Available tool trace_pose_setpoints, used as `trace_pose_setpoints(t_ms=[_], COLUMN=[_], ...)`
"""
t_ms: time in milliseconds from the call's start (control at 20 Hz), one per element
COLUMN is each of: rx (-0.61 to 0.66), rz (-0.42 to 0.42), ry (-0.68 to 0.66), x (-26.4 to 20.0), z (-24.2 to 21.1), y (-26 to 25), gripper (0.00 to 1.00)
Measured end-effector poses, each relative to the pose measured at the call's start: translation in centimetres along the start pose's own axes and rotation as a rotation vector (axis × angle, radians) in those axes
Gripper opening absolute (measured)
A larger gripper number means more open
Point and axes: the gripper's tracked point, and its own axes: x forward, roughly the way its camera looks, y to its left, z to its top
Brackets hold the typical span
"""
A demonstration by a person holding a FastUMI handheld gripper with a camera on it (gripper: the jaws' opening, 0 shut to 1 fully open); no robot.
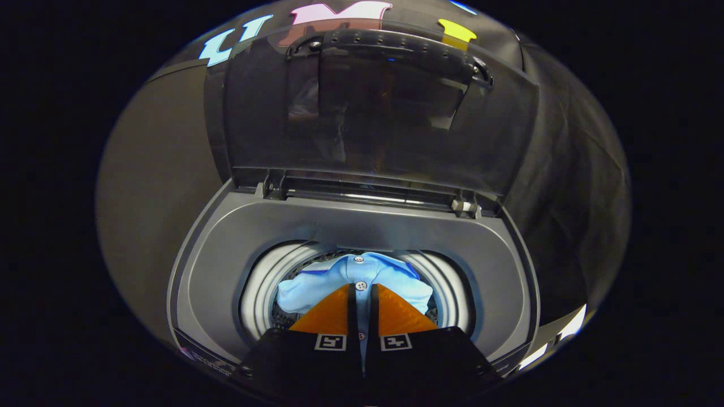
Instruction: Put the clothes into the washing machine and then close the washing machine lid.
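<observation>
Recording booth w/ black cloth wall (571, 186), top-load washing machine (226, 271).

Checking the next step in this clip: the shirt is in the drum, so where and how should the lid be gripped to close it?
Grip the lid by the handle bar along its raised free edge, coming from the front and above. The lid stands upright on its rear hinges, so that edge gives most leverage. The gripper is nearly closed on the shirt and would likely need to let go first.
</observation>
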Motion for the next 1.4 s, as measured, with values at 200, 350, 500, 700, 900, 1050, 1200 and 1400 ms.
trace_pose_setpoints(t_ms=[200,350,500,700,900,1050,1200,1400], rx=[0.016,0.022,0.027,0.001,-0.006,-0.004,0.002,0.045], rz=[0.057,0.067,0.062,0.069,0.088,0.104,0.109,0.099], ry=[0.110,0.133,0.109,0.066,0.006,-0.026,-0.084,-0.147], x=[0.0,-0.2,-1.5,-3.6,-5.6,-6.9,-8.6,-10.4], z=[-2.1,-2.3,-1.1,1.5,4.6,6.9,9.8,13.9], y=[0.6,0.8,0.4,0.7,1.6,2.3,2.4,1.7], gripper=[0.52,0.99,0.99,0.99,0.99,0.99,0.99,0.99])
